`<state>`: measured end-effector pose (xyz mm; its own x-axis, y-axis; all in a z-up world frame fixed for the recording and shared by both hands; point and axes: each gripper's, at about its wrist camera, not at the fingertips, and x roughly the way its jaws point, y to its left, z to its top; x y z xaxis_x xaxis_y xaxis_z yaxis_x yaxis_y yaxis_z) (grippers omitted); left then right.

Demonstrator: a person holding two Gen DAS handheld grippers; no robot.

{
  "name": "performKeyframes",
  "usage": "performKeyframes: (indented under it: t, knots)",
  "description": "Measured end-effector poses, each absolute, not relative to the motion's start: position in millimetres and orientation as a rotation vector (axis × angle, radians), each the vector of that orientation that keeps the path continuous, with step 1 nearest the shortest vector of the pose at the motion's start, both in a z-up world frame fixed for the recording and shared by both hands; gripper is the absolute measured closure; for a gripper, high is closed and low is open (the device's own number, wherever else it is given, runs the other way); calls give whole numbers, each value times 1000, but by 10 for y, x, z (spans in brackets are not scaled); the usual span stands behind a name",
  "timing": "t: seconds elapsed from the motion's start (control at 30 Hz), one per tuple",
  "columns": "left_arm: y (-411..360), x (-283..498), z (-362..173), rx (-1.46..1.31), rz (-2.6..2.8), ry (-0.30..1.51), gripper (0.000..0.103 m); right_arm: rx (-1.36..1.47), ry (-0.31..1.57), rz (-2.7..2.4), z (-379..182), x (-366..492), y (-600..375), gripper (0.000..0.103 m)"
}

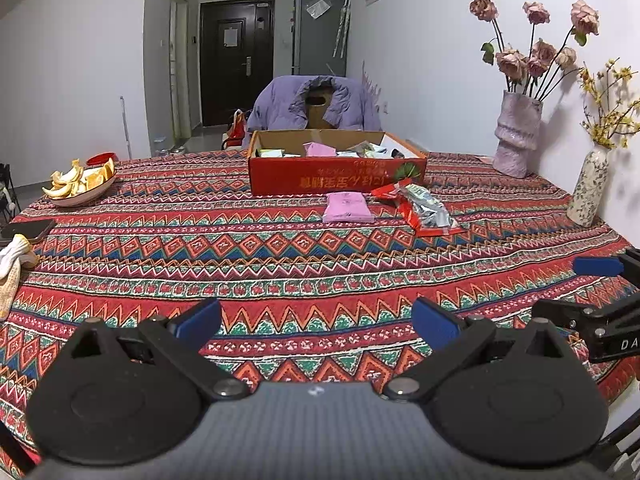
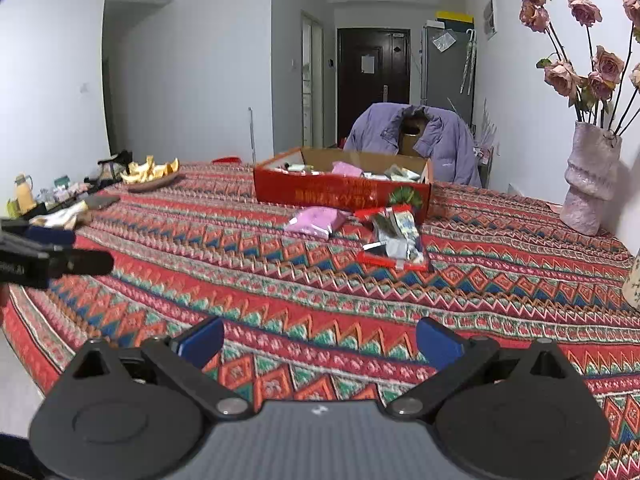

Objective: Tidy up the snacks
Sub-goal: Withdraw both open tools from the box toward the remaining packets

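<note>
Now approaching: both grippers — left gripper (image 1: 316,322), right gripper (image 2: 320,340) — are hanging spread and empty; next, clamping the pink packet (image 1: 347,207) lying before the red box (image 1: 336,176).

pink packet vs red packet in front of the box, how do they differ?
The pink packet is plain, opaque and lies neat; the red packet is red-edged, shows silver and green contents, and looks crumpled. The pink packet lies left of the red packet, which runs further toward the camera. Both lie on the tablecloth in front of the red box, outside it, ungripped.
</note>
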<state>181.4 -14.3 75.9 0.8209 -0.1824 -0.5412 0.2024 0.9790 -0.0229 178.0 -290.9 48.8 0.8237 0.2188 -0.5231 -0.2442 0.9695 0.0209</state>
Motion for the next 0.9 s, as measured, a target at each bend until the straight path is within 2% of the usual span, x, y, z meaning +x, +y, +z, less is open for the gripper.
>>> performKeyframes:
  t: [0.57,0.9]
  knots:
    - [-271,2334,512,4,-175,632,0,84,639,203,243,2227,-3209,1]
    - [-595,3033,222,-2,-181,597,0,209,686,186,97,2966,-3398,1]
